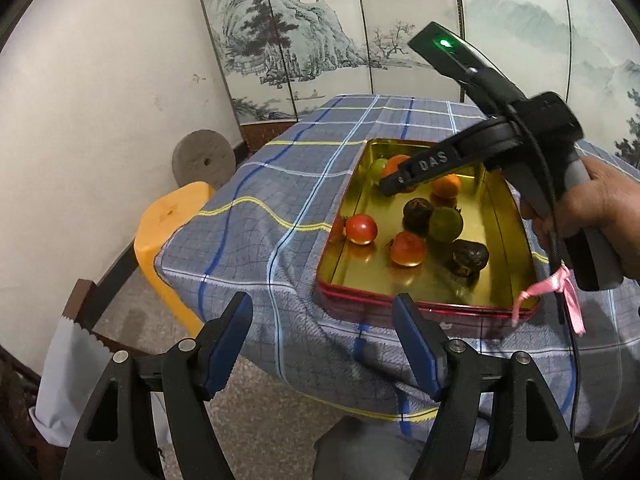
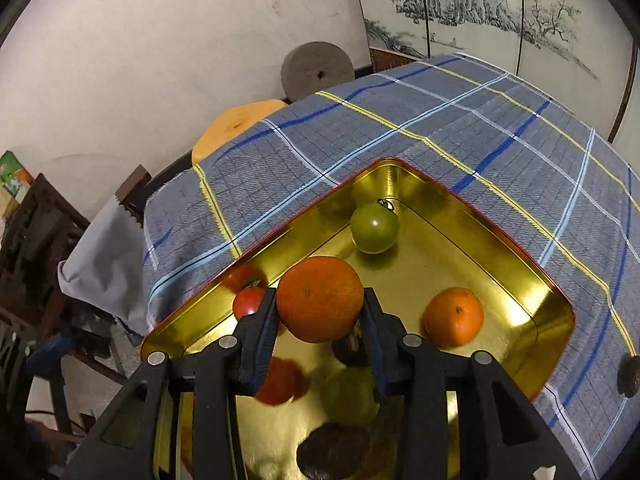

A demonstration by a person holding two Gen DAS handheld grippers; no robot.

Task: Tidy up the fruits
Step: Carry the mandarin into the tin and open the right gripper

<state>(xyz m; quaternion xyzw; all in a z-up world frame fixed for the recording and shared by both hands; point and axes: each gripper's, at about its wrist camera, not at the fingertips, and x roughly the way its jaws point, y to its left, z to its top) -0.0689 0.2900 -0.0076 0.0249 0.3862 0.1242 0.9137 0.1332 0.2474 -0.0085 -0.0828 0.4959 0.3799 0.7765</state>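
Inside the gold tin point(image 2: 500, 240), over its middle, our right claw point(image 2: 320, 316) is clamped on an orange point(image 2: 320, 298), one blue pad pressed against each side of the fruit, which hangs clear of the tin floor. Beyond the orange, toward the tin's far corner, a green tomato point(image 2: 375, 227) sits alone. To the right of the held orange a second orange point(image 2: 453, 315) rests near the tin's right corner, and to the left a red tomato point(image 2: 249, 300) lies against the tin's left wall. Under the claw we make out another red tomato point(image 2: 276, 380), a second green fruit point(image 2: 350, 396) and two dark brown fruits, one point(image 2: 352, 350) just behind the right finger and one point(image 2: 332, 452) nearer the tin's near end.

Our left claw point(image 1: 322, 344) hovers outside the tin, just off its near red rim point(image 1: 420, 306), its jaws standing apart with nothing between them but the checked cloth point(image 1: 260, 184) that covers the surface. From that side we see our right hand point(image 1: 600, 204) gripping its handle above the tin's right edge. A yellow stool point(image 1: 168, 232) stands left of the tin, beside the surface.
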